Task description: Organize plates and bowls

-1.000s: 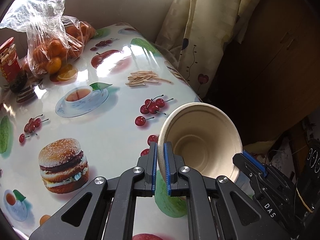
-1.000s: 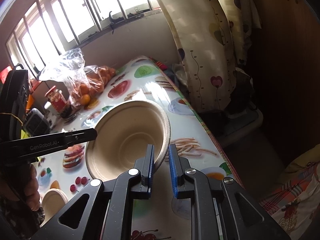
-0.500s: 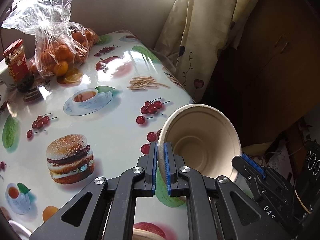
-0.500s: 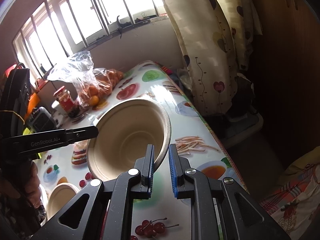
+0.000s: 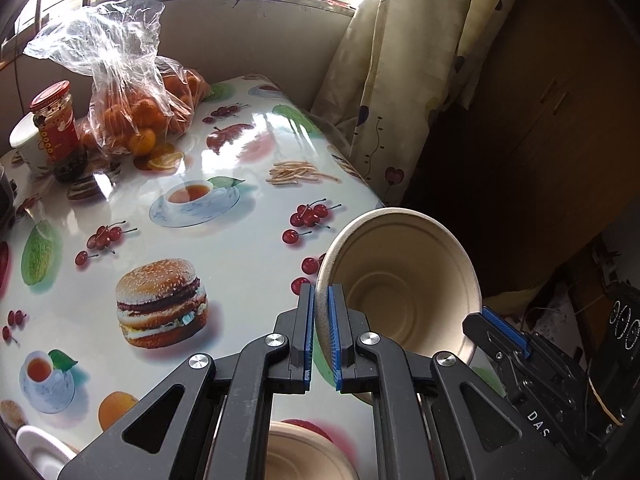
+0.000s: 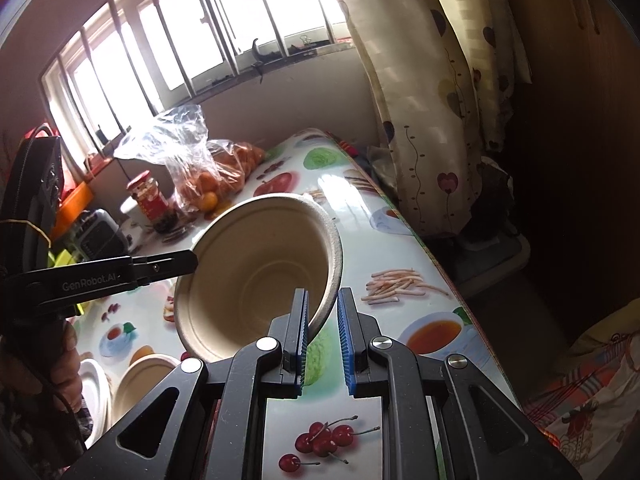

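A beige paper bowl (image 5: pixel 404 288) hangs tilted in the air above the table's right edge. My left gripper (image 5: pixel 320 340) is shut on its left rim. In the right wrist view the bowl (image 6: pixel 256 272) has its right rim between the pads of my right gripper (image 6: pixel 323 344), whose jaws stand slightly apart around the rim. The right gripper's finger (image 5: pixel 504 332) shows by the bowl's far rim in the left wrist view. A second beige bowl (image 6: pixel 140 380) and a white plate (image 6: pixel 94 396) lie on the table below.
The table (image 5: pixel 240 248) has a glossy food-print cloth. A bag of oranges (image 5: pixel 136 120), a red-lidded jar (image 5: pixel 56 132) and a white cup (image 5: pixel 24 144) stand at the back left. A curtain (image 5: pixel 392 72) hangs at the right edge, beside a dark cabinet.
Both grippers and the bowl have risen and drawn back from the table. The right gripper's jaws have widened a little around the rim. A second bowl has come into view below.
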Demonstrator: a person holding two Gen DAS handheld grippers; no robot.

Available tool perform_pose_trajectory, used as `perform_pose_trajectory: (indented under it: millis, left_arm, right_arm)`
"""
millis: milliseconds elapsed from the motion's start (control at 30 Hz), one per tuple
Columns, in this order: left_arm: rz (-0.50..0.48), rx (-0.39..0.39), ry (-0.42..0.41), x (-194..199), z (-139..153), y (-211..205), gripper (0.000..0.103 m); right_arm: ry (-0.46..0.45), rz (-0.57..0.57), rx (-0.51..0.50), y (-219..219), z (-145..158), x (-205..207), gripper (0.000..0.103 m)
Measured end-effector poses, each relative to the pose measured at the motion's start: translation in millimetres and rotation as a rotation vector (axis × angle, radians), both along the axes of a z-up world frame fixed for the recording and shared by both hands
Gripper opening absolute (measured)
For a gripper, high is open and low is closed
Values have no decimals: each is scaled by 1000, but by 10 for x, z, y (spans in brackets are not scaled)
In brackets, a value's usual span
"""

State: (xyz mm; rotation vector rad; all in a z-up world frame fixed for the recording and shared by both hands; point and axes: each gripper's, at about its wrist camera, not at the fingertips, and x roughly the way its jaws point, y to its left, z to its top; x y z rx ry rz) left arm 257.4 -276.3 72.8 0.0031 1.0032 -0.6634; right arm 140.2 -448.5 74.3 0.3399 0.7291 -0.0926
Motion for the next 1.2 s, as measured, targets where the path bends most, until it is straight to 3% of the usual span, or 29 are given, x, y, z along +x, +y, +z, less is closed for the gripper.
perform_pose_trajectory:
  millis: [1200]
  left_arm:
    - [78, -21, -42, -436, 144, 663, 7]
  right_arm:
    - [-36, 100, 0, 520, 118, -263, 15]
